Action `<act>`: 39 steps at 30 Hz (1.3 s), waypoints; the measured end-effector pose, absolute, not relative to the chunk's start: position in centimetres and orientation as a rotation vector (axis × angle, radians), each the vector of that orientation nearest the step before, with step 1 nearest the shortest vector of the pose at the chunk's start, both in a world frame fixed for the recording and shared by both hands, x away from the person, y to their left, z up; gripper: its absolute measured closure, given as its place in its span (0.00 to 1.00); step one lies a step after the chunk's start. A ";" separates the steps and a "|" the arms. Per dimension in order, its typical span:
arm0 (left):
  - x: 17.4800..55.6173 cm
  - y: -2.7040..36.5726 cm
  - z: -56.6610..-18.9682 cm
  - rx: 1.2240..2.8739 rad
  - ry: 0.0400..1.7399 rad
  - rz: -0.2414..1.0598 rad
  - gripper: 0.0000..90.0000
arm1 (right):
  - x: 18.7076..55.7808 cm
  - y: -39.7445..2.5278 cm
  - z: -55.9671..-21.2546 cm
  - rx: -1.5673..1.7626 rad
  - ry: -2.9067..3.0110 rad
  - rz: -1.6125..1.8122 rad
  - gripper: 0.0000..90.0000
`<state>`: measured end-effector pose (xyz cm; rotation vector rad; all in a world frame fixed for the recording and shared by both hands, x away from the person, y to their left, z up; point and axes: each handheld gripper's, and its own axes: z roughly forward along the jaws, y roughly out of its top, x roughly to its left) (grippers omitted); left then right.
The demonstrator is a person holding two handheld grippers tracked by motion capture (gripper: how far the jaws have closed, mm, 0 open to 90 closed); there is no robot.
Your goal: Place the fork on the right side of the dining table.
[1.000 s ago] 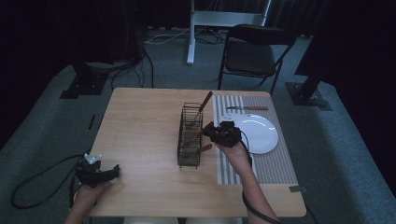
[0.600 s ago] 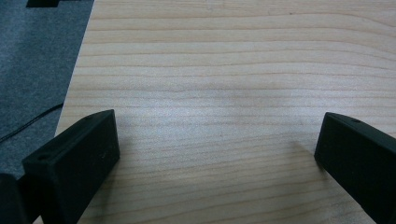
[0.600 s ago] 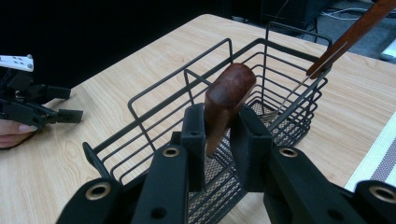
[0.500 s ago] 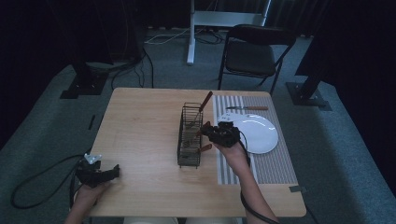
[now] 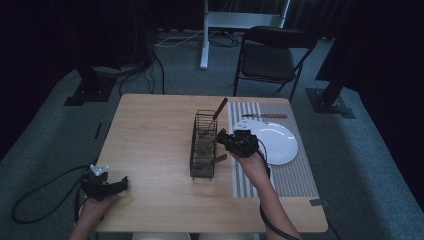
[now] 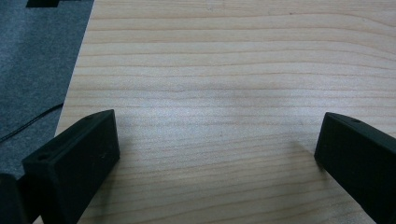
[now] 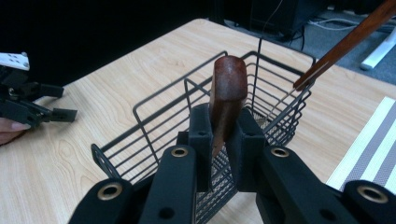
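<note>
Black wire caddy (image 5: 203,147) stands mid-table beside the right gripper (image 5: 235,141) from above; smooth pale woodgrain table (image 6: 224,70) lies between the left gripper's (image 6: 217,154) wide-apart, empty jaws; the right gripper (image 7: 219,140) pinches a rounded, glossy brown wooden handle (image 7: 227,86) over the caddy (image 7: 187,121).

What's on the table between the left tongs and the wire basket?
Nothing: in the high view, only bare wood of the table lies between the left tongs and the basket. The left gripper view shows bare wood ahead too.
</note>
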<state>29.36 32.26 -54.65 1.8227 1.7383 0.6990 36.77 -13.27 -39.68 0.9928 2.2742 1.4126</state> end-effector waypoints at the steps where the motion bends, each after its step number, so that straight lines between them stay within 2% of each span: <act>1: 29.4 32.3 -54.6 1.823 1.738 0.699 0.00 | 36.7 -13.4 -39.5 0.991 2.271 1.418 0.90; 6: 29.4 32.3 -54.7 1.821 1.738 0.700 0.00 | 36.5 -13.7 -38.9 0.986 2.265 1.444 0.90; 28: 29.4 32.3 -54.6 1.822 1.739 0.697 0.00 | 31.9 -18.9 -31.5 0.921 2.073 1.524 0.90; 33: 29.4 32.3 -54.6 1.823 1.739 0.697 0.00 | 31.4 -20.0 -31.4 0.946 2.050 1.501 0.90; 39: 29.4 32.3 -54.7 1.822 1.739 0.699 0.00 | 31.0 -21.5 -33.2 1.010 2.037 1.488 0.90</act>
